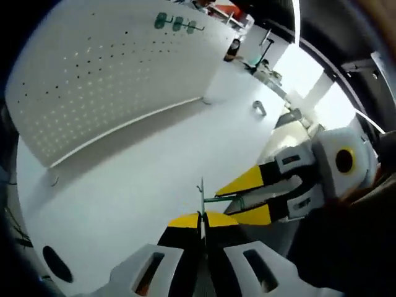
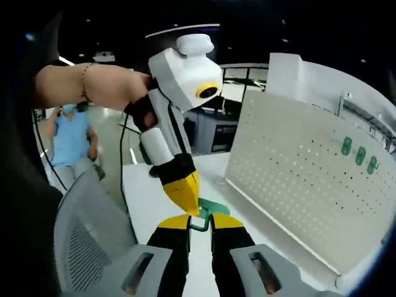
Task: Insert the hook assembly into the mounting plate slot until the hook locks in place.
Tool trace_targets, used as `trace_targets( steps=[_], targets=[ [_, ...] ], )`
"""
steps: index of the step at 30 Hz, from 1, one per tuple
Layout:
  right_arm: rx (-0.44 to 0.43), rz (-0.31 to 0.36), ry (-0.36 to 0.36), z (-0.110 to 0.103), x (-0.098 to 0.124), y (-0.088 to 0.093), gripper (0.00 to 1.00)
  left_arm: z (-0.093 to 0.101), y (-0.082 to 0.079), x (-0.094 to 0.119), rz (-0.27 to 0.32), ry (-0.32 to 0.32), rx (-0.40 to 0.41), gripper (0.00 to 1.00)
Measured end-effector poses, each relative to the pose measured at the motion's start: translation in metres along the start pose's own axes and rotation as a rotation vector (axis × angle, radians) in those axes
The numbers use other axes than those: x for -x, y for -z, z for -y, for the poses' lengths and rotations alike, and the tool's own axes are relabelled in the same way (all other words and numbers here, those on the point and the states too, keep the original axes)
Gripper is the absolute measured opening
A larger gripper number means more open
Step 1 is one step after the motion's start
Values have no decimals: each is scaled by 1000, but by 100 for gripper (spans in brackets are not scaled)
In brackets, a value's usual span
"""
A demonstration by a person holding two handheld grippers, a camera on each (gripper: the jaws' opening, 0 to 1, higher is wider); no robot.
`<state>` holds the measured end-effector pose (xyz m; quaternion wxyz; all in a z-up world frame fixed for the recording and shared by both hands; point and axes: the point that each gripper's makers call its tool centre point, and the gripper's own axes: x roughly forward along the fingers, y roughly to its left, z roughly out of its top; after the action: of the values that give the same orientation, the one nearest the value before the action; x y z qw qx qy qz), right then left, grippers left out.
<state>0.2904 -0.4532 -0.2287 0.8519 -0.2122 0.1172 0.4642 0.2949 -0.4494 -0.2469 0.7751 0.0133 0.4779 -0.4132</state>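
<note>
Two grippers, yours, pinch one hook assembly (image 1: pixel 202 199) above the counter (image 1: pixel 136 185): left gripper (image 1: pixel 202 218), right gripper (image 2: pixel 199 221); your right gripper view adds a seated person (image 2: pixel 69 139).

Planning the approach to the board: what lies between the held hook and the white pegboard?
Bare white table in the left gripper view. The hook sits in the left gripper; nothing stands before the pegboard.
</note>
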Motion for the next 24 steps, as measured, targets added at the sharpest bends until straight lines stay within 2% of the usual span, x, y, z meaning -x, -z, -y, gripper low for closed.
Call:
trace_targets(
  steps=[2, 8, 10, 12, 16, 19, 22, 24],
  targets=[
    [24, -12, 1, -3, -1, 0, 9, 1, 2, 0, -4, 21, 28, 1],
    [232, -21, 18, -4, 0, -6, 7, 1, 3, 1, -6, 74, 87, 1],
    [257, -25, 25, -4, 0, -5, 6, 1, 3, 1, -7, 89, 101, 1],
    [254, -26, 22, -3, -1, -5, 5, 1, 4, 1, -12, 107, 127, 1],
    [226, -35, 18, -2, -1, -2, 0, 0, 0, 2, 16, 135, 184, 1],
    [261, -34, 21, -3, -2, -4, 0, 1, 1, 1, 11, 141, 166, 1],
    [217, -39, 16, -3, -3, -1, 0, 1, 2, -1, 10, 125, 132, 1],
    [173, -39, 22, 0, -3, 0, 0, 0, -1, -1, 32, 122, 120, 1]
  ],
)
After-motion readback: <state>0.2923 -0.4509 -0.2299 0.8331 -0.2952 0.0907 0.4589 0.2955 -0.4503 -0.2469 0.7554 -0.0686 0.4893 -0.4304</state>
